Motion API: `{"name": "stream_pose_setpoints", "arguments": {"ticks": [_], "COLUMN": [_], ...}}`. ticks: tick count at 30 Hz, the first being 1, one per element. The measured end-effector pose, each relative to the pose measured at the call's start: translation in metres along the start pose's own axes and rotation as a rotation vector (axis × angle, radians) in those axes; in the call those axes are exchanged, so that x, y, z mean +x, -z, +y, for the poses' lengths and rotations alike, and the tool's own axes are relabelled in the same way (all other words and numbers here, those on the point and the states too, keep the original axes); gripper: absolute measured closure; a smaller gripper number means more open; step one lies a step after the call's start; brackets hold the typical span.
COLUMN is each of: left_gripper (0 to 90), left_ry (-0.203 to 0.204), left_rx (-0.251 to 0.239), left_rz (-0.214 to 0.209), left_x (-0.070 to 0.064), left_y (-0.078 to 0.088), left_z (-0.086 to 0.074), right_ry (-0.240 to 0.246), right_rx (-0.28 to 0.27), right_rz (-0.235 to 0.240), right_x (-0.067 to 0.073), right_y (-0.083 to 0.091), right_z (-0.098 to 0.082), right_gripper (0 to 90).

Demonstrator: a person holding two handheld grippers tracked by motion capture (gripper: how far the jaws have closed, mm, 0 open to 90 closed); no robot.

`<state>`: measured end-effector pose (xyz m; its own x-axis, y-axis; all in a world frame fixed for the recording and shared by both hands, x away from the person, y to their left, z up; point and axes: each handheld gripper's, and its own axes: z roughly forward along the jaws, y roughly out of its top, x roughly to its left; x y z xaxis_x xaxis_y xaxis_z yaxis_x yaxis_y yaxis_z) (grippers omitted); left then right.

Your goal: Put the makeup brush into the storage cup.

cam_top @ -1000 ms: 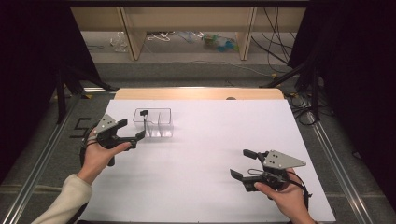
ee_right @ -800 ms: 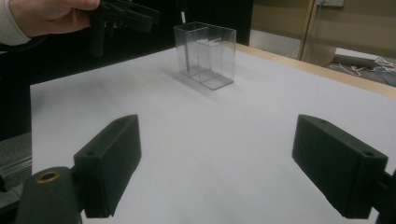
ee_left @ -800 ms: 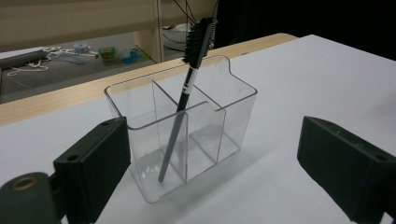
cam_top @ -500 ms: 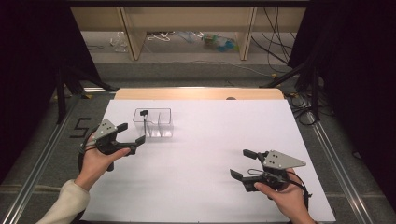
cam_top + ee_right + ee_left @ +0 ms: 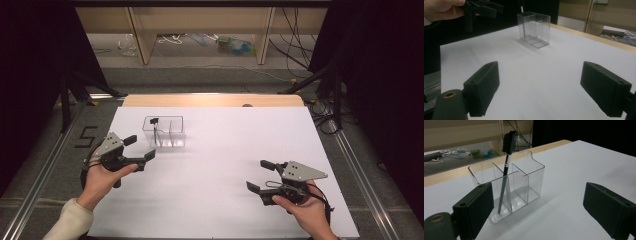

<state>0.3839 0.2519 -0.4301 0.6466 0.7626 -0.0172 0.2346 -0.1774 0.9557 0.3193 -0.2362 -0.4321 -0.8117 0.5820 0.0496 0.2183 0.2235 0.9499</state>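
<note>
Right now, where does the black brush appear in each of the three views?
High view: black brush stands in the clear organizer, left compartment.
Left gripper view: upright, centre, leaning in the organizer.
Right gripper view: just its handle at top edge.
Shared landmark: the organizer.

1. Clear organizer (image 5: 164,131) is the sole obstacle on the desk (image 5: 225,150), far-left part.
2. Black brush (image 5: 506,170) stands tilted in organizer's left compartment, head above rim; blocks entry from above there.
3. Other compartments open from top.
4. Left claw (image 5: 139,148) near organizer's front-left, w/ a free gap between.
5. Right of organizer: bare desk, wide passage; right claw (image 5: 260,175) well apart.
</note>
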Motion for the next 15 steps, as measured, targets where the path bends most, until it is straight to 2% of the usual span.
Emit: {"name": "stream_pose_setpoints", "arguments": {"ticks": [1,2,3,4,5,7,9,10,13,15], "left_gripper": [9.6,9.6,9.6,9.6,9.6,9.6,9.6,9.6,9.6,9.7], "left_ry": [0.026,0.006,0.027,0.004,0.018,-0.002,0.018,-0.002,0.015,-0.013], "left_rx": [-0.004,-0.009,-0.011,-0.010,-0.015,-0.017,-0.019,-0.021,-0.024,-0.024], "left_rz": [0.000,-0.004,-0.004,-0.006,-0.007,-0.009,-0.010,-0.012,-0.015,-0.017], "left_x": [-0.0025,-0.0020,-0.0043,-0.0034,-0.0050,-0.0052,-0.0078,-0.0073,-0.0104,-0.0102], "left_y": [0.0013,0.0023,0.0034,0.0043,0.0049,0.0062,0.0071,0.0076,0.0091,0.0100], "left_z": [-0.0006,-0.0002,-0.0006,-0.0001,-0.0004,0.0001,-0.0005,-0.0003,-0.0012,-0.0009], "right_ry": [0.000,-0.001,0.000,-0.001,-0.001,-0.002,-0.001,-0.001,-0.001,-0.001], "right_rx": [0.000,0.001,0.001,0.001,0.001,0.001,0.000,0.000,-0.001,-0.001], "right_rz": [-0.001,0.000,0.000,0.000,-0.001,0.001,0.000,0.000,0.000,0.001], "right_x": [0.0000,0.0001,0.0001,0.0002,0.0001,0.0003,0.0001,0.0000,-0.0001,-0.0002], "right_y": [0.0000,0.0000,-0.0001,-0.0001,-0.0002,-0.0001,-0.0001,-0.0001,-0.0001,-0.0001], "right_z": [0.0000,0.0000,0.0000,0.0000,0.0000,0.0001,0.0001,0.0000,0.0000,0.0000], "right_gripper": [16.8,16.7,16.8,16.8,16.8,16.7,16.8,16.8,16.8,16.8]}}
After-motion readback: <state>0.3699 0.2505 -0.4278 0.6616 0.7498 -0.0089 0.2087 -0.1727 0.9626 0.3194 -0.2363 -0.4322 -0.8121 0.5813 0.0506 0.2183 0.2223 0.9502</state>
